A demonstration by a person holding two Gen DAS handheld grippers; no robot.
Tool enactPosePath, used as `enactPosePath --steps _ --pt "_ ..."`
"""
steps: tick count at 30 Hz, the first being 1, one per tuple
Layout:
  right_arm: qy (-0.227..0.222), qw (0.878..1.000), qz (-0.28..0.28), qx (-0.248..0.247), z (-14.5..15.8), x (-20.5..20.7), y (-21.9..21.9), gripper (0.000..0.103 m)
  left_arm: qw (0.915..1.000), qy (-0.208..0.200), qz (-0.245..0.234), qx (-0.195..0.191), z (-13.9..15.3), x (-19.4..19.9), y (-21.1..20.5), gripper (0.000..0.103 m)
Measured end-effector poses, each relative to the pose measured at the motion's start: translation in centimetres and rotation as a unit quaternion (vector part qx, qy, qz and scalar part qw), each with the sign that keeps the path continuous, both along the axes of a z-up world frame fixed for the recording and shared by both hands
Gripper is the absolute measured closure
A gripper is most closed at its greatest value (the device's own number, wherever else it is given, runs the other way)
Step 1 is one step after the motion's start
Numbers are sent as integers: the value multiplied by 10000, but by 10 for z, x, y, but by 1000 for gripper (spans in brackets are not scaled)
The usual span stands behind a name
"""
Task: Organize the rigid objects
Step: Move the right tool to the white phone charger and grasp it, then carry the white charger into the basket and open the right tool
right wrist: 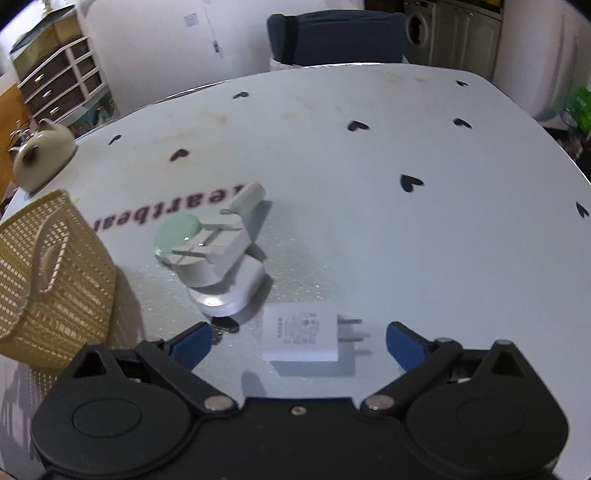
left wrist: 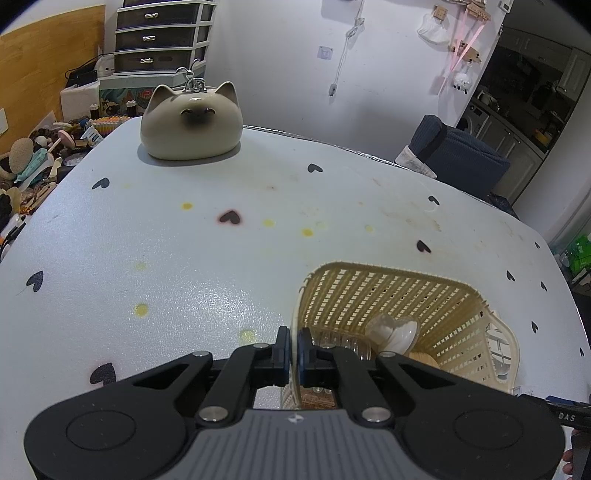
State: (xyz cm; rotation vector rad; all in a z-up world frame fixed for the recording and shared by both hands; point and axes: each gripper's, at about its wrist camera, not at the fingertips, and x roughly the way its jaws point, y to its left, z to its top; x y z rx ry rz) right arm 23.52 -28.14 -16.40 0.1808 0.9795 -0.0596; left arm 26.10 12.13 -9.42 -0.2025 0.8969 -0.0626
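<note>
On the left wrist view, clutter lies heaped past the table's left edge, below a plastic drawer unit (left wrist: pixel 162 35). A ceramic cat-shaped jar (left wrist: pixel 192 123) sits at the far left of the white table (left wrist: pixel 184 258), whose cover is printed with small black hearts and spotted with yellow stains. Nearer the camera, the left gripper (left wrist: pixel 293 350) is clamped on the near-left rim of a cream woven plastic basket (left wrist: pixel 388 291), with one blue pad outside the wall and one inside. In the basket lie a clear heart-shaped piece on a white base (left wrist: pixel 393 330), some clear ribbed plastic and a tan rounded item, all partly hidden by the gripper. A dark blue chair (left wrist: pixel 458 155) stands beyond the table's far right side.

On the right wrist view, the cat jar (right wrist: pixel 40 153) shows at the far left edge, and the basket (right wrist: pixel 55 273) stands just in front of it, at the table's left. To its right, apart from it, a grey-white device with a pale green round disc and a cylindrical handle (right wrist: pixel 218 243) rests on the table (right wrist: pixel 406 240). Right of and nearer than that device lies a white wall charger plug (right wrist: pixel 301 339), flat, prongs pointing right. The right gripper (right wrist: pixel 299 341) has its blue pads spread wide to either side of the charger, touching neither side of it.
</note>
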Motion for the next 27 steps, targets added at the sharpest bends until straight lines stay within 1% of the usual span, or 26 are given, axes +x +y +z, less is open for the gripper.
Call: enactPosePath --steps 1,2,4,7,11,21,27 --pt "14 10000 -36 20 -1 0 -1 18 10000 -1 0 2 0 0 0 99" --pt "33 10000 -70 40 -2 1 -3 19 10000 -2 0 2 0 0 0 99" --pt "63 9999 -103 28 -5 2 -5 28 10000 -2 1 -1 0 0 0 99" --pt "114 9999 -88 -6 -8 6 -6 36 10000 -2 -2 2 0 0 0 99" --pt "160 9999 -14 -3 -10 9 -5 39 10000 -3 0 1 0 0 0 99" --pt "271 9996 73 -96 -8 13 -3 40 10000 -1 -2 3 0 0 0 99" --pt "177 9998 67 31 2 13 -5 40 10000 -2 -1 4 0 0 0 99"
